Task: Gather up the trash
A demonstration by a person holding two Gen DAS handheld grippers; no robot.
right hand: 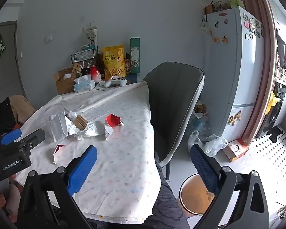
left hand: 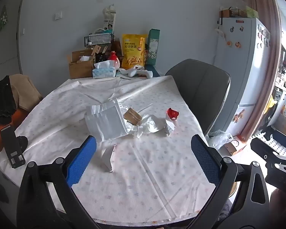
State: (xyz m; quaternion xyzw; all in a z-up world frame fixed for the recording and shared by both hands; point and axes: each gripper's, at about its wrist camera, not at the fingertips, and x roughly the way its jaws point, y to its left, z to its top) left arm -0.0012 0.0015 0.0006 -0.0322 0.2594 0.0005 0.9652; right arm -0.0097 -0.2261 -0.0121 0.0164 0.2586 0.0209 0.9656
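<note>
The fridge [right hand: 238,66] stands tall by the curtain, magnets on its door. A grey chair [right hand: 173,103] is pushed against the desk [left hand: 143,171], which wears a pale dotted cloth. On the floor beside the chair sits a bin [right hand: 194,196] with an orange liner, and a clear plastic bag [right hand: 213,143] lies near the fridge's foot.

The trash sits in a loose heap mid-desk: a white mailer bag [left hand: 106,122], largest, touching a small cardboard box [left hand: 132,116], which rests against crumpled white paper [left hand: 149,126]. Just right of the paper lie a red-and-white carton [left hand: 170,120] torn open, and nearer the desk edge, apart from the heap, a folded white wrapper [left hand: 108,156].

At the desk's far end are a yellow snack bag [left hand: 133,51], a tissue box [left hand: 104,70] and a white controller [left hand: 139,73].

The left hand-held gripper [left hand: 143,162] hangs above the desk with jaws spread wide, grasping nothing; the wrapper lies just beyond its left finger. The right hand-held gripper [right hand: 143,168] is likewise released, straddling the desk edge, one finger over the cloth, the other over the bin.
</note>
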